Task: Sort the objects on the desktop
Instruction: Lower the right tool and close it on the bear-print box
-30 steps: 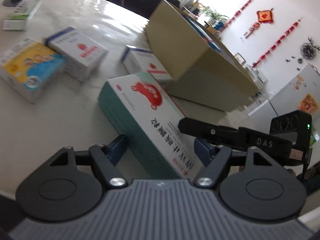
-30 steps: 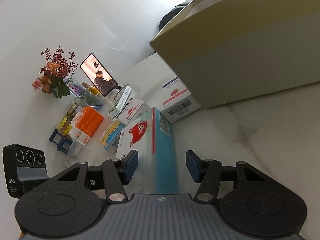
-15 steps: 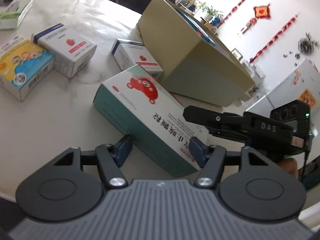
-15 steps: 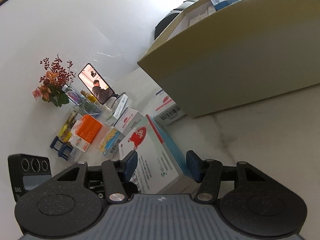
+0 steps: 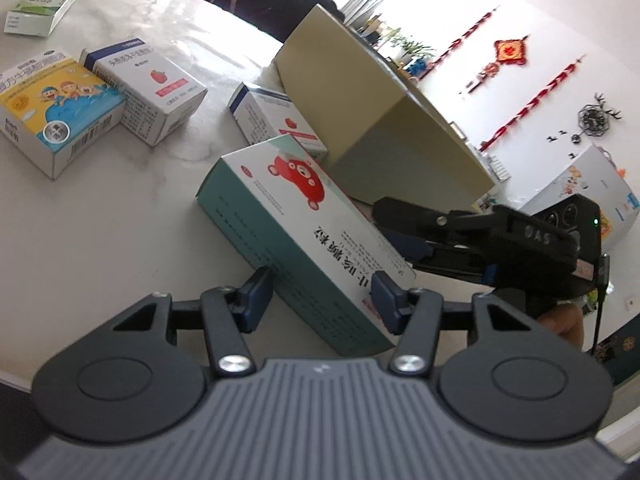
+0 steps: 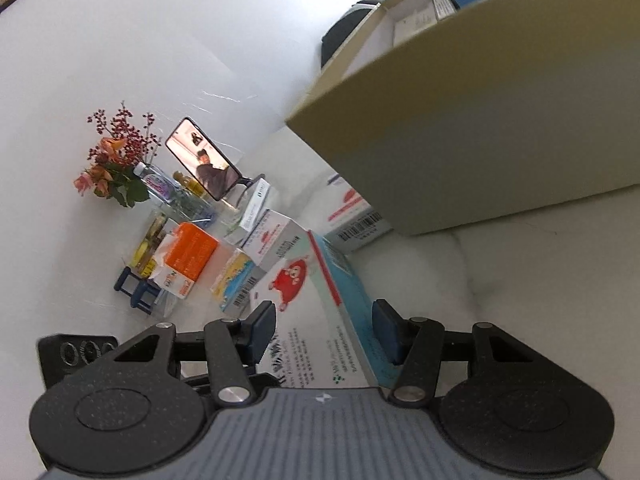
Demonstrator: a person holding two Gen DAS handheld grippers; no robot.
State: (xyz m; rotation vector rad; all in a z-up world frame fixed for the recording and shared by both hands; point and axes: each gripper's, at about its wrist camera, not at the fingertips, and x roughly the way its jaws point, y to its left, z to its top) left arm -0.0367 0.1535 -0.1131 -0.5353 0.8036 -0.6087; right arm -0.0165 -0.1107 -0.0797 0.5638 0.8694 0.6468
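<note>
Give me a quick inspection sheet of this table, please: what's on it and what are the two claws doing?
Surface: pale marble table.
Job's things: bear box; tan carton behind it, partly filled.
Clutter: cartoon box, strawberry boxes, flowers, phone, orange pack.
Grippers: left gripper has just been closing, pads pressing the bear box; right gripper grips its other end.
Cables: black cable on right gripper.
Surroundings: red wall decorations.
</note>
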